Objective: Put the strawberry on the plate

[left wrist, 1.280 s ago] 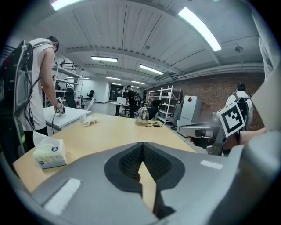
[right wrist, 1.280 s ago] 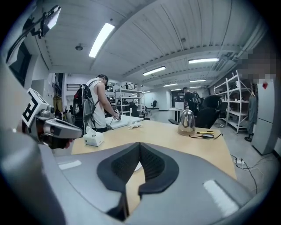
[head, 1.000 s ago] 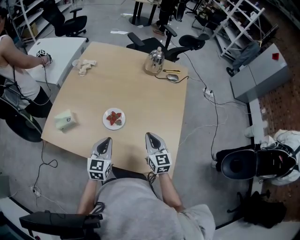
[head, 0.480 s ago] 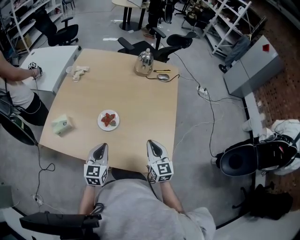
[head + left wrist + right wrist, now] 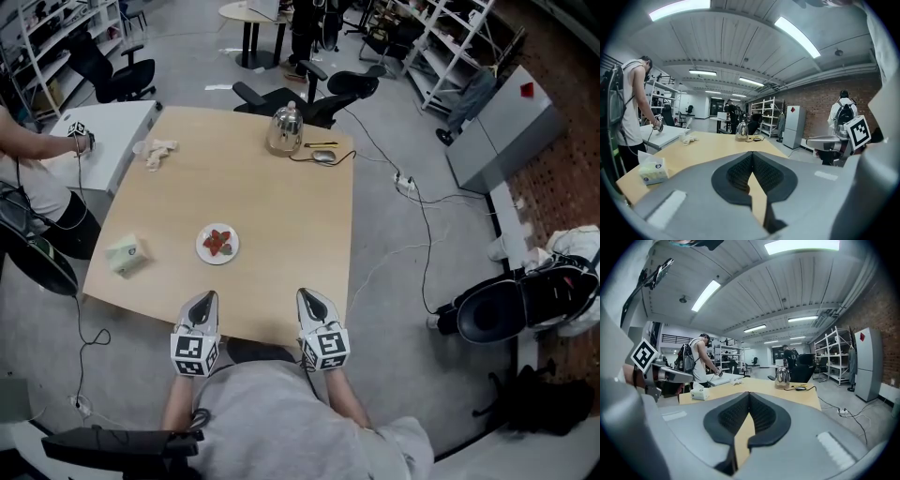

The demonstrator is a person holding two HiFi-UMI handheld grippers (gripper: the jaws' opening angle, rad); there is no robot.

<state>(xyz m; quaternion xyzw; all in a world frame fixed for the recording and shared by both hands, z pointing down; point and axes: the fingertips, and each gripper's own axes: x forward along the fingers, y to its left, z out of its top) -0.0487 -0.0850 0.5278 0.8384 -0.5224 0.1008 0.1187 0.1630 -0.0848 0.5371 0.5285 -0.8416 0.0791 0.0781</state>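
A small white plate [image 5: 202,248] lies on the wooden table [image 5: 281,216], left of its middle, with red strawberries [image 5: 218,242] on it. My left gripper [image 5: 206,297] hovers at the near table edge, below the plate and well apart from it. My right gripper [image 5: 306,294] is level with it, further right. Both are shut with nothing between the pads. In the left gripper view the left gripper [image 5: 752,155] has its pads touching at the tip, and in the right gripper view the right gripper [image 5: 749,395] does too. The plate is hidden behind the jaws in both gripper views.
A tissue box [image 5: 127,253] sits near the table's left edge. A metal kettle [image 5: 284,128], a mouse [image 5: 323,156] and a crumpled cloth [image 5: 159,150] lie at the far end. A person stands at a white side table [image 5: 108,127] on the left. Office chairs [image 5: 323,89] stand beyond.
The head view has shifted slightly, so the table sits a little differently in the frame. Both grippers stay shut at the near edge. The plate has not moved on the table.
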